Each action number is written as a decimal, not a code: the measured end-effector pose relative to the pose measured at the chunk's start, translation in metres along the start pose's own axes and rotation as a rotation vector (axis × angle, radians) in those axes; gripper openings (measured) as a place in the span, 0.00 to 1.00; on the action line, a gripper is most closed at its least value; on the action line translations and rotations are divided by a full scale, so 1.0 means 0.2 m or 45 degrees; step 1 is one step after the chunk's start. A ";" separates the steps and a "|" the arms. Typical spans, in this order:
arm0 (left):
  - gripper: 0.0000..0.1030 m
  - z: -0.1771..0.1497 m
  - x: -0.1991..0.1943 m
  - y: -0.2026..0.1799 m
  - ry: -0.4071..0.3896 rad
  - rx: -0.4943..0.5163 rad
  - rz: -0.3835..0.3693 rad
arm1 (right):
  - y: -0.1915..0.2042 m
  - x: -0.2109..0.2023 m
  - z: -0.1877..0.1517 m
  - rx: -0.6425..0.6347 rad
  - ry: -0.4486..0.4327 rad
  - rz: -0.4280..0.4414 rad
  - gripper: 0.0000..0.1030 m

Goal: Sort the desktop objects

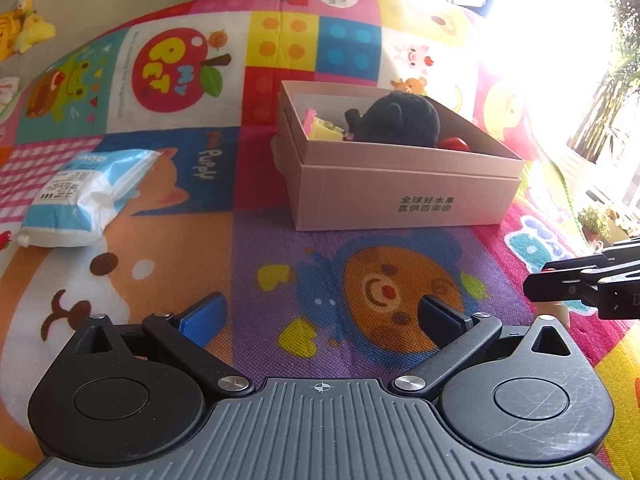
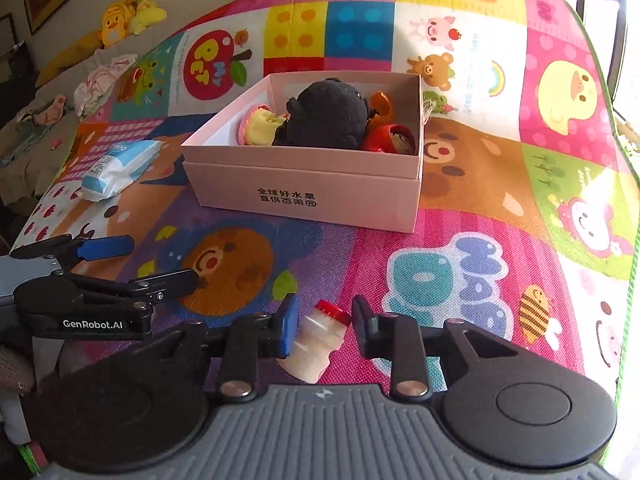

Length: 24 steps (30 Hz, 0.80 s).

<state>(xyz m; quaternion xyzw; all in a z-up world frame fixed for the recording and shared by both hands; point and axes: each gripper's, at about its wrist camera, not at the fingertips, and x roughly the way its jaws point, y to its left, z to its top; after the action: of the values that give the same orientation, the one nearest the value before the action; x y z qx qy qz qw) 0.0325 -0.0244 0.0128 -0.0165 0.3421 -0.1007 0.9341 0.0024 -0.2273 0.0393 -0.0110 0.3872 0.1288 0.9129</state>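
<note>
A pink cardboard box (image 1: 404, 196) (image 2: 308, 192) stands on the play mat. It holds a black plush toy (image 1: 400, 120) (image 2: 328, 114), a yellow toy (image 2: 260, 124) and red and orange toys (image 2: 390, 136). A blue-white tissue pack (image 1: 80, 196) (image 2: 118, 168) lies left of the box. A small white bottle with a red cap (image 2: 318, 340) lies tilted between the fingers of my right gripper (image 2: 324, 326); the jaws stand around it with a gap at the right finger. My left gripper (image 1: 320, 316) is open and empty above the mat, and it also shows in the right wrist view (image 2: 160, 260).
The colourful play mat (image 1: 280, 260) (image 2: 480, 200) covers the surface. Yellow plush toys (image 2: 128, 16) and cloth items (image 2: 100, 80) lie on a sofa at the far left. Bright window and plants (image 1: 600, 120) are at the right.
</note>
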 end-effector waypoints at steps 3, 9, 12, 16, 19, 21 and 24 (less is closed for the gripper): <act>1.00 0.00 0.00 0.00 0.000 -0.001 -0.001 | 0.05 -0.03 -0.01 -0.091 -0.115 -0.090 0.27; 1.00 0.00 0.00 0.00 0.000 0.000 -0.001 | 0.18 -0.01 -0.12 -0.336 -0.252 -0.248 0.27; 1.00 0.00 0.00 0.00 0.000 -0.001 -0.001 | 0.20 -0.01 -0.16 -0.376 -0.256 -0.258 0.25; 1.00 0.00 0.00 0.01 0.000 -0.001 -0.002 | 0.20 -0.01 -0.16 -0.373 -0.237 -0.241 0.32; 1.00 0.00 0.00 0.01 -0.001 -0.002 -0.003 | 0.18 -0.06 -0.19 -0.321 -0.258 -0.224 0.62; 1.00 0.00 0.00 0.01 -0.004 -0.009 -0.008 | 0.15 -0.09 -0.21 -0.252 -0.270 -0.202 0.78; 1.00 0.01 -0.03 0.04 -0.031 -0.048 -0.040 | 0.11 -0.12 -0.25 -0.147 -0.262 -0.166 0.91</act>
<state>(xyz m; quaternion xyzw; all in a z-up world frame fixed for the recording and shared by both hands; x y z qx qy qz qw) 0.0317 -0.0148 0.0170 -0.0406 0.3321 -0.1088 0.9361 -0.0548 -0.2180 0.0226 -0.0754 0.2820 0.0917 0.9520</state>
